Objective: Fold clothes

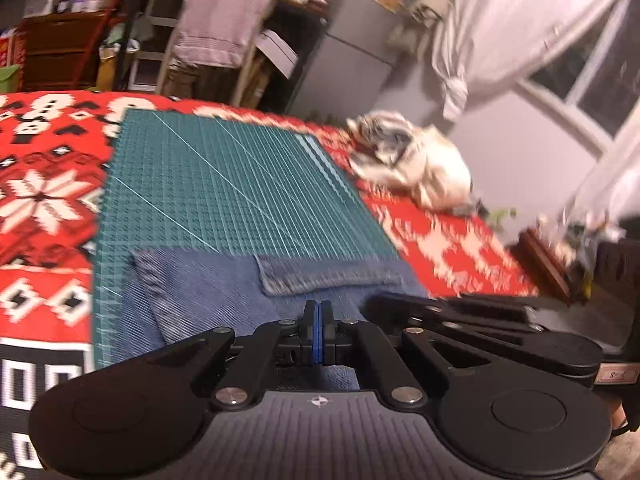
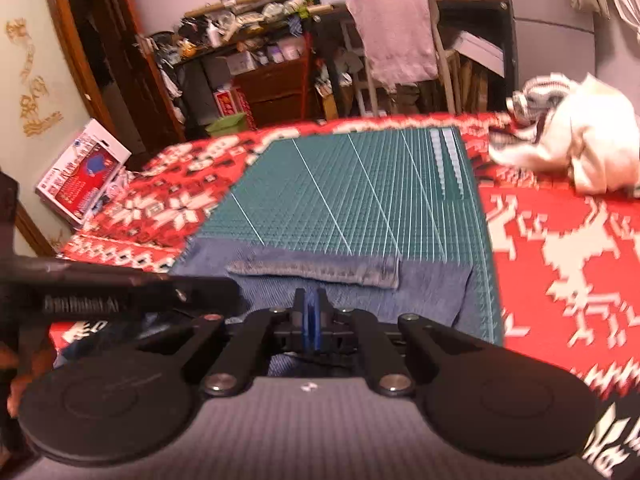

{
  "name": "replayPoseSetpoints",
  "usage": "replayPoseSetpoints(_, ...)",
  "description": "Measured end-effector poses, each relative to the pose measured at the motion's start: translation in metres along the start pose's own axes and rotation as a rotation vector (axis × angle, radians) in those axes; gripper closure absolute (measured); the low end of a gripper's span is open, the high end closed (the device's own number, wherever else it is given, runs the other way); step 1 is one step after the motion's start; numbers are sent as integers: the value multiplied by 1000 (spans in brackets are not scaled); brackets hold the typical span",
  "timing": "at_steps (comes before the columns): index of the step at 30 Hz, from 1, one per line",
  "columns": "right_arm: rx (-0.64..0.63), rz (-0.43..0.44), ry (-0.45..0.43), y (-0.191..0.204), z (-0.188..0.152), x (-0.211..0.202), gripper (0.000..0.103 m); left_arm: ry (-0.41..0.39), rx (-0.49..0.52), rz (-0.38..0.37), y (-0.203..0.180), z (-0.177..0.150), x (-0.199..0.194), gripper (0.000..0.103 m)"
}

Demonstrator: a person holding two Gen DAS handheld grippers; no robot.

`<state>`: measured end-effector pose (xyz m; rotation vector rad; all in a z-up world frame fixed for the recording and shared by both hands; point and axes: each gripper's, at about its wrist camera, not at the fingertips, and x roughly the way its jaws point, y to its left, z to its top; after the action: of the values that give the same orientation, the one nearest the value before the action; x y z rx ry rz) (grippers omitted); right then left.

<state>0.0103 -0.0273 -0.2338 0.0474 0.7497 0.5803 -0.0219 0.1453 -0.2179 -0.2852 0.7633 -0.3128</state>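
Both my left claw (image 1: 318,334) and right claw (image 2: 311,330) sit pressed together over the denim jeans (image 1: 224,288) at lower centre of the green cutting mat (image 1: 224,184). The denim looks heavy and limp (thick at seams), so I'd grip the hem corners.

Your right wrist view: left gripper (image 2: 160,300) body carries white lettering, blurred, roughly "GenRobot AI". Your left wrist view: small tag (image 1: 618,376) on right gripper, unreadable.
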Motion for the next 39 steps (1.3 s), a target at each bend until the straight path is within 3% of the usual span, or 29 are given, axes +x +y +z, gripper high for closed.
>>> replayPoseSetpoints(2,-1,-1,-8,-2,-6,1,103,-5,36,27,-2,-8,4,101)
replayPoseSetpoints(21,127,-65,-13,-57,-19,-39,103,-20,-50,18,17,-28,-30,100)
replayPoseSetpoints(25,118,-57,-50,-48,-16,-57,101,-24,-33,32,9,-27,-36,103)
replayPoseSetpoints(31,-43,25,-14,3,-23,-55,100,-24,-5,7,-8,-32,-41,103)
replayPoseSetpoints(35,-85,10,23,21,-36,-37,101,-4,34,56,-10,-43,-34,101)
replayPoseSetpoints(39,-148,-10,-1,26,-45,-38,103,-30,33,54,-4,-52,-34,100)
